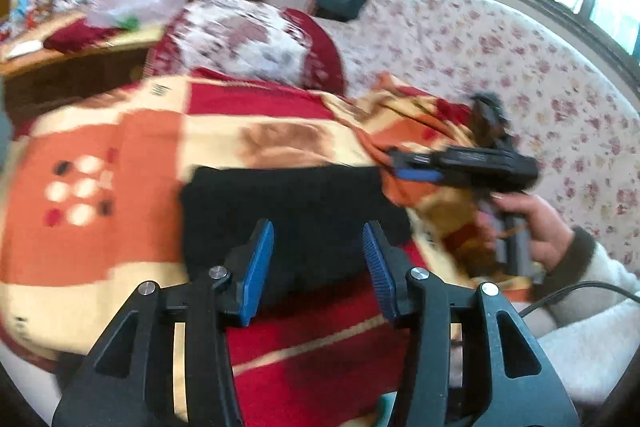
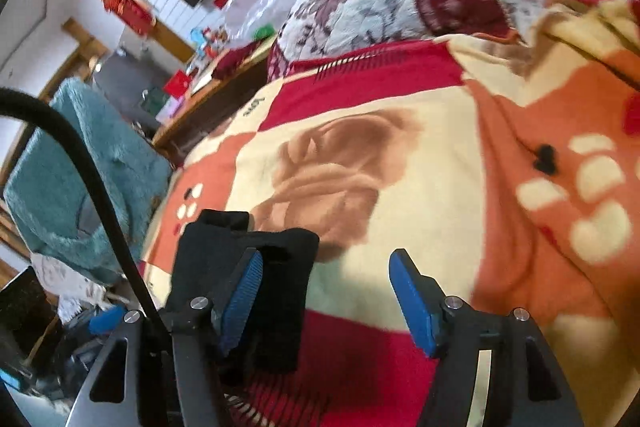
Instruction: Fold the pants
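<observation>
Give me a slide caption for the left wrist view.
Left tool open over folded black pants on a patterned blanket; right tool held off to the side.

The folded black pants look like soft matt cloth, the patterned blanket under them is fleecy and plush, and the left claw has matt black plastic arms, ribbed blue pads and shiny metal screws.

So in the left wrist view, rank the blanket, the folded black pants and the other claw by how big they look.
1. Blanket
2. Folded black pants
3. Right claw, though it sits farther from the camera, so it may look smaller than it is.
</observation>
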Demonstrator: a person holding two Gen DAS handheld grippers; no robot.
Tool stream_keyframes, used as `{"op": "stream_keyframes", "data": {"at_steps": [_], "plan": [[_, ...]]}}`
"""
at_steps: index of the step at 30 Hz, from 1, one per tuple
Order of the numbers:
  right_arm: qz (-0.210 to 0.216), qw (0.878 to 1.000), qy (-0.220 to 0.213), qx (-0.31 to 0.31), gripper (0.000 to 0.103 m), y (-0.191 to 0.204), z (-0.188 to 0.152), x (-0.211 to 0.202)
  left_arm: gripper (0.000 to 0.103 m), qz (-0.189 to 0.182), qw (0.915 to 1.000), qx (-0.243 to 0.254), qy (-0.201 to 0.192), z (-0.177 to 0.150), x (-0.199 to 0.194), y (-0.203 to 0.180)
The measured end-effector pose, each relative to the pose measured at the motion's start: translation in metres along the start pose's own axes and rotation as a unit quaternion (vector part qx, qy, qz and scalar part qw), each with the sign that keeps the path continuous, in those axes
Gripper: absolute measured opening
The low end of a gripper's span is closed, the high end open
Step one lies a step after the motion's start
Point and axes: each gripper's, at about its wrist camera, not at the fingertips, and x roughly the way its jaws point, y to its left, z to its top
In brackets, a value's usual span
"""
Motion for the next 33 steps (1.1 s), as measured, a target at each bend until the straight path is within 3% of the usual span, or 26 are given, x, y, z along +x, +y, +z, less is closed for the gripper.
{"op": "stream_keyframes", "data": {"at_steps": [4,8,11,12,13,15,18,20,23,26,27,30,33], "plan": [[0.077,0.996,0.008,0.043,0.064,0.000,-0.009,0.005,0.046,0.052,0.9984,0.014,0.015,0.012,0.016,0.027],[0.057,0.998,0.016,0.034,0.068,0.011,-0.011,0.021,0.046,0.023,0.9985,-0.008,0.049,0.019,0.047,0.042],[0.062,0.997,0.044,0.028,0.068,0.019,-0.014,0.043,0.046,0.047,0.9974,-0.020,0.051,0.023,0.072,0.047],[0.065,0.997,0.044,0.021,0.066,0.023,-0.015,0.048,0.046,0.055,0.9970,-0.017,0.052,0.024,0.081,0.047],[0.066,0.997,0.044,0.007,0.046,0.029,-0.017,0.054,0.046,0.074,0.9956,-0.012,0.056,0.024,0.090,0.047],[0.039,0.998,0.049,-0.029,0.027,0.042,-0.017,0.065,0.046,0.120,0.9902,-0.014,0.070,0.023,0.108,0.051],[-0.004,0.994,0.032,-0.109,0.017,0.072,-0.006,0.070,0.046,0.139,0.9877,-0.038,0.060,0.022,0.114,0.060],[-0.008,0.990,0.015,-0.137,0.016,0.086,0.004,0.067,0.046,0.148,0.9865,-0.052,0.047,0.024,0.111,0.065],[-0.011,0.989,0.012,-0.150,0.016,0.085,0.015,0.069,0.048,0.147,0.9852,-0.077,0.043,0.022,0.114,0.072],[-0.054,0.988,0.042,-0.138,0.017,0.060,0.004,0.086,0.048,0.151,0.9862,-0.058,0.033,0.016,0.117,0.065],[-0.046,0.991,0.037,-0.118,0.020,0.049,-0.001,0.086,0.048,0.158,0.9857,-0.050,0.030,0.015,0.117,0.063],[-0.046,0.997,0.029,-0.050,0.057,0.028,-0.005,0.074,0.048,0.146,0.9866,-0.066,0.030,0.017,0.108,0.065],[-0.027,0.999,0.012,-0.039,0.057,0.024,-0.007,0.049,0.048,0.130,0.9869,-0.092,0.025,0.017,0.091,0.070]]}}
